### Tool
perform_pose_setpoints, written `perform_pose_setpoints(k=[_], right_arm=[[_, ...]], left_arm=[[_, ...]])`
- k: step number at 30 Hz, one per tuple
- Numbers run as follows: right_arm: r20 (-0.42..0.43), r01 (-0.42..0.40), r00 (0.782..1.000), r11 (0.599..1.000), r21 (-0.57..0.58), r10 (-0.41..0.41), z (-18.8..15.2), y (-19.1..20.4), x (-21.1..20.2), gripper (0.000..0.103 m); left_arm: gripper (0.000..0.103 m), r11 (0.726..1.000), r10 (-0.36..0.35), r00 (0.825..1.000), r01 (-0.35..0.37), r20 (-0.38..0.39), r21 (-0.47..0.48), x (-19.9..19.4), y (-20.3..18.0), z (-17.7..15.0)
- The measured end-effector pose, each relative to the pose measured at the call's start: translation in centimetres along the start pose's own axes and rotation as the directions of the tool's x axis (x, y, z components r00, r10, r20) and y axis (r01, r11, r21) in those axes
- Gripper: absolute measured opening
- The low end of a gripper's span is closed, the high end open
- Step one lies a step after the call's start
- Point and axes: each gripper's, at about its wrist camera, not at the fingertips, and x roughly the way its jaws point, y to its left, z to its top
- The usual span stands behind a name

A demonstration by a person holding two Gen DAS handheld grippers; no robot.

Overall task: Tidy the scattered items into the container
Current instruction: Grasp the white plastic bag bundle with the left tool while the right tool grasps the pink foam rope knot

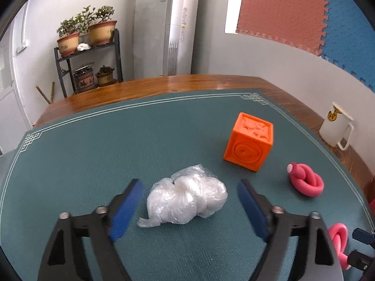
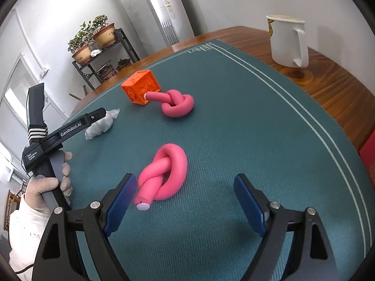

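1. Left gripper (image 1: pixel 189 201) sits low over the green mat (image 1: pixel 93 152), jaws spread wide, and the crumpled clear plastic bag (image 1: pixel 187 199) lies right between the blue pads (image 1: pixel 127 208). Neither pad touches it; there is mat showing on both sides.
2. Over to the right gripper (image 2: pixel 185 201): jaws wide apart as well, nothing clamped. The near pink knotted tube (image 2: pixel 164 175) lies on the mat just ahead of the left pad, its capped end pointing back toward the camera, close beside that pad; whether it touches, I cannot tell.
3. Further out, the second pink knotted tube (image 2: pixel 178 104) rests on the mat, one free end reaching toward the orange cube (image 2: pixel 140 89). From the left wrist view there is a clear gap between the two.
4. The orange cube stands upright, embossed faces showing, beyond and to the right of the bag in the left wrist view.
5. A white mug (image 2: pixel 288 42) stands on the bare wooden table (image 2: pixel 328 75), off the mat at its far right corner, handle turned to the right.
6. A gloved hand (image 2: pixel 46 180) with a white sleeve grips the left tool's handle, seen at the left edge of the right wrist view.
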Motion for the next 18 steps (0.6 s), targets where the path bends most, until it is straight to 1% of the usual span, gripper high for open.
perform_pose_setpoints(k=[3, 7, 13, 14, 15, 18], right_arm=[[-0.006, 0.001, 1.0, 1.0, -0.011, -0.001, -0.1, 0.3, 0.2, 0.088], [-0.01, 0.009, 1.0, 1.0, -0.021, -0.009, -0.3, 0.5, 0.4, 0.088], [-0.007, 0.026, 1.0, 0.999, -0.032, -0.026, -0.4, 0.6, 0.6, 0.088], [-0.006, 0.028, 1.0, 0.999, -0.033, -0.028, -0.4, 0.6, 0.6, 0.088], [-0.004, 0.03, 1.0, 0.999, -0.034, -0.03, -0.4, 0.6, 0.6, 0.088], [-0.001, 0.032, 0.999, 0.999, -0.031, -0.032, -0.4, 0.5, 0.6, 0.088]], left_arm=[[0.087, 1.0, 0.003, 0.999, -0.004, -0.04, -0.024, 0.9, 0.5, 0.2], [0.087, 0.998, -0.004, 0.99, -0.005, -0.143, -0.062, 2.9, 1.2, 0.1], [0.086, 0.998, -0.009, 0.989, -0.001, -0.15, -0.06, 2.8, 1.0, -0.3], [0.083, 0.998, -0.011, 0.989, 0.001, -0.146, -0.065, 2.7, 1.1, -0.3], [0.073, 0.998, -0.012, 0.99, 0.002, -0.141, -0.07, 2.7, 1.2, -0.3], [0.07, 0.997, -0.009, 0.991, -0.001, -0.135, -0.075, 2.6, 1.1, -0.3]])
